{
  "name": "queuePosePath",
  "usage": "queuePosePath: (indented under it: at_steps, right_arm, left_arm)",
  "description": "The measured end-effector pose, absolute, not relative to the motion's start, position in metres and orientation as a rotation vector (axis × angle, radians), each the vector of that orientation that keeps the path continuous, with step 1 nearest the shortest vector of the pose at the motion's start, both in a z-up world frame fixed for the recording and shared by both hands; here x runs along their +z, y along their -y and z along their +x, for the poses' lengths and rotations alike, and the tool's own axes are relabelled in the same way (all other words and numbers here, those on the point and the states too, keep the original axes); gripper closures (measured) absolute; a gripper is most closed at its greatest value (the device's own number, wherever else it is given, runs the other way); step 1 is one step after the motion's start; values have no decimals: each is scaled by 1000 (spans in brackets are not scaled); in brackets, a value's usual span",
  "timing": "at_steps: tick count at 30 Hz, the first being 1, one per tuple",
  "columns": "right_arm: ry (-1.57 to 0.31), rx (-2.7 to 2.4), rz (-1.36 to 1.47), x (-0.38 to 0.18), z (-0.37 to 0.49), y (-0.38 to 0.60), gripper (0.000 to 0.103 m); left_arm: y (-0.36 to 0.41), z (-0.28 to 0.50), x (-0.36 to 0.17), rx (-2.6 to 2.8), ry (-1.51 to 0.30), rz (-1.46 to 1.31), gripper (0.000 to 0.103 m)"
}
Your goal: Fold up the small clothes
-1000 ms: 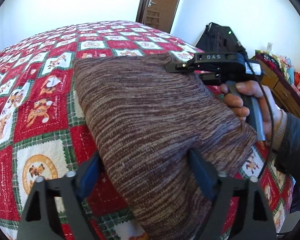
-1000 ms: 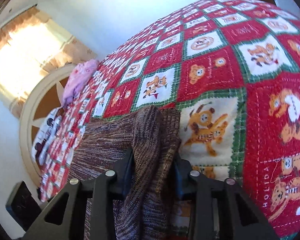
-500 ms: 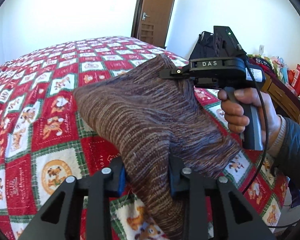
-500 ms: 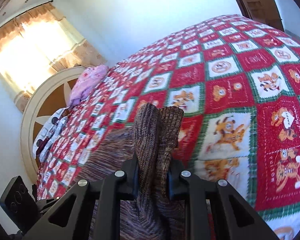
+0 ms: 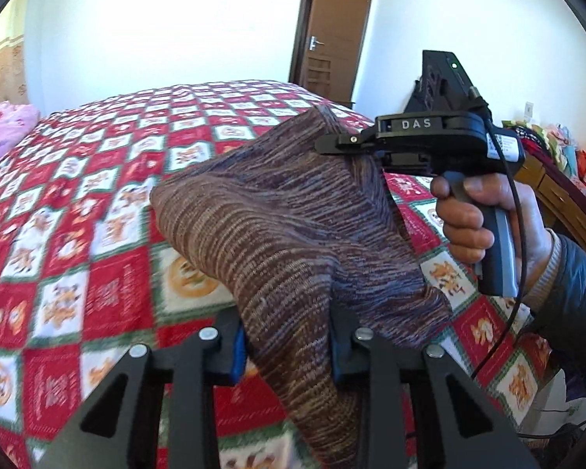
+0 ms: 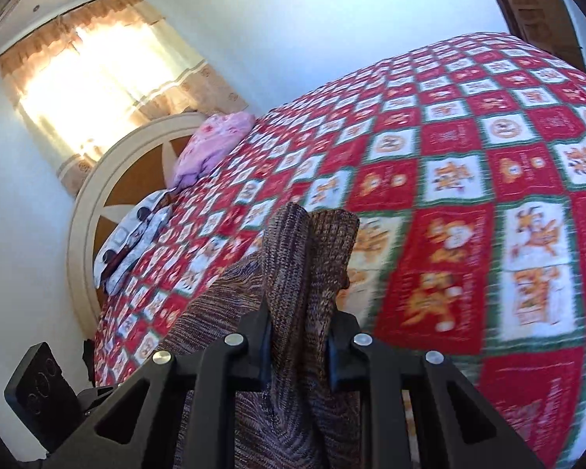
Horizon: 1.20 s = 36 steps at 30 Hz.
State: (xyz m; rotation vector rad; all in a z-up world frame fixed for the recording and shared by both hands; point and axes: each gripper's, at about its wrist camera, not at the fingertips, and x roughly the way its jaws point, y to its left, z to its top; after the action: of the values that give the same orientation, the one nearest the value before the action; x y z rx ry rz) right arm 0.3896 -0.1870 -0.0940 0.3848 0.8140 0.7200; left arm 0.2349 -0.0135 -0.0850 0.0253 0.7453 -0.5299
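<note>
While both jaws pinch it, the ribbed brown knit garment (image 5: 285,234) hangs bunched.

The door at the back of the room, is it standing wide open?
No. In the left wrist view the brown wooden door sits shut in its frame, its handle showing, beyond the far edge of the red patchwork quilt.

Home bedroom, quilted bed (image 6: 468,179), headboard (image 6: 109,195), door (image 5: 330,35)
</note>
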Motion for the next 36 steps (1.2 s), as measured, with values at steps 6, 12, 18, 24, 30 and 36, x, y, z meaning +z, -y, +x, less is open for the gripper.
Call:
queuePosePath:
  at_steps: [6,12,18,24,30,36]
  right_arm:
    - [-807,775,366,-84,375,150,82]
    - [-801,839,351,-72,363,111,82]
    - [-810,892,331,-69,355,74,82]
    - [-820,936,312,-68,347,43,82]
    - [-834,977,295,-67,345,13,82]
    - [-859,1010,268,-72,342,-16,82]
  left_arm:
    - [-20,216,-79,-475,-725,-2,71]
    - [-51,198,-73,-421,-703,-16,71]
    - [-79,186,-71,-365,-700,-30,71]
    - [-101,172,-71,-322,-697,-41,71]
    - [-121,161,-71,-284,-691,-50,71]
    - [-142,156,-78,-246,-705,-59,71]
